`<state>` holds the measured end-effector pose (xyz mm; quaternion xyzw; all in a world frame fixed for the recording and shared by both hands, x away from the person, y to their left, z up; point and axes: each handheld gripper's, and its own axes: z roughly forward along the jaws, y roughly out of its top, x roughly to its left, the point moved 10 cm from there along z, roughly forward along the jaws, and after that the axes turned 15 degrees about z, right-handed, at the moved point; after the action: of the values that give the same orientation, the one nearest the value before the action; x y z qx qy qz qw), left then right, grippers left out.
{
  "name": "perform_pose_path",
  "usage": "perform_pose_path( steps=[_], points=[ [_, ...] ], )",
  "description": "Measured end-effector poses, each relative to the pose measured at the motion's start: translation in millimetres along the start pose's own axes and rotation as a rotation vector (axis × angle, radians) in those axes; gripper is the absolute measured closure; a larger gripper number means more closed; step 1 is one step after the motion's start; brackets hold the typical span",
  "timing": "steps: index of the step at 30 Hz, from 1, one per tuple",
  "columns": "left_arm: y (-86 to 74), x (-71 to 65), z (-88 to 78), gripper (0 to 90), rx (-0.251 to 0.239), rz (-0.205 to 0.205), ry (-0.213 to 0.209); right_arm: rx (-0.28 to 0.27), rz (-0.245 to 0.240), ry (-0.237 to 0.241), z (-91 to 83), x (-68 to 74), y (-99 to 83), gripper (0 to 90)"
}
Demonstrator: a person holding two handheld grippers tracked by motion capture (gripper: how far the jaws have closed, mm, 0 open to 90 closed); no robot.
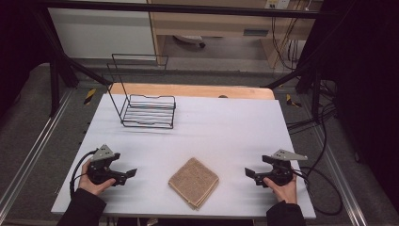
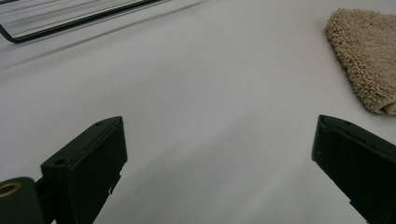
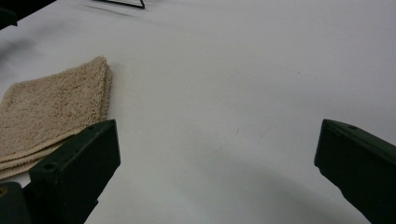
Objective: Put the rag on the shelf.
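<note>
Tool (image 2: pixel 219 154) jaws wide apart, folded towel (image 2: pixel 366 56), wire rack (image 2: pixel 70 18)

Towel (image 2: pixel 364 56) cropped at frame edge

Left gripper (image 1: pixel 131 173) at about 8 o'clock on the table, gripped from below by the left hand (image 1: pixel 94 181); its jaws stand wide apart and empty, pointing toward 3 o'clock, and the grey three-cornered plate sits on top. Right gripper (image 1: pixel 248 173) at about 4 o'clock, held by the right hand (image 1: pixel 282 186); its jaws also stand wide apart with nothing between them, pointing toward 9 o'clock. Both dark-sleeved forearms enter from the 6 o'clock edge, and each gripper trails a black cable.
</note>
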<state>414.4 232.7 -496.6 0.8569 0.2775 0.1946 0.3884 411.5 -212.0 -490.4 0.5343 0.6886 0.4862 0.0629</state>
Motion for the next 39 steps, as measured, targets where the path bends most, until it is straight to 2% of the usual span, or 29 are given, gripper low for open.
perform_pose_path(
  steps=[10,18,22,31,39],
  points=[
    [5.1,-5.2,2.0,2.8,-0.001,0.016,-0.002,0.003,0.006,-0.003,-0.7,0.7,-1.1,0.9],
    [8.9,-9.3,4.8,3.1,0.004,0.018,-0.004,0.005,-0.007,-0.014,1.2,-0.6,-1.7,0.8],
    [11.6,-12.7,7.6,3.3,0.01,0.031,-0.008,0.007,-0.009,-0.018,1.8,-0.9,-2.2,0.8],
    [27.9,-21.4,14.9,4.9,0.014,0.044,-0.016,0.009,-0.012,-0.023,2.8,-1.3,-2.7,0.7],
    [51.5,-31.7,20.7,7.4,0.005,0.066,-0.017,0.017,-0.015,-0.021,3.7,-0.9,-4.1,0.7]
  ],
)
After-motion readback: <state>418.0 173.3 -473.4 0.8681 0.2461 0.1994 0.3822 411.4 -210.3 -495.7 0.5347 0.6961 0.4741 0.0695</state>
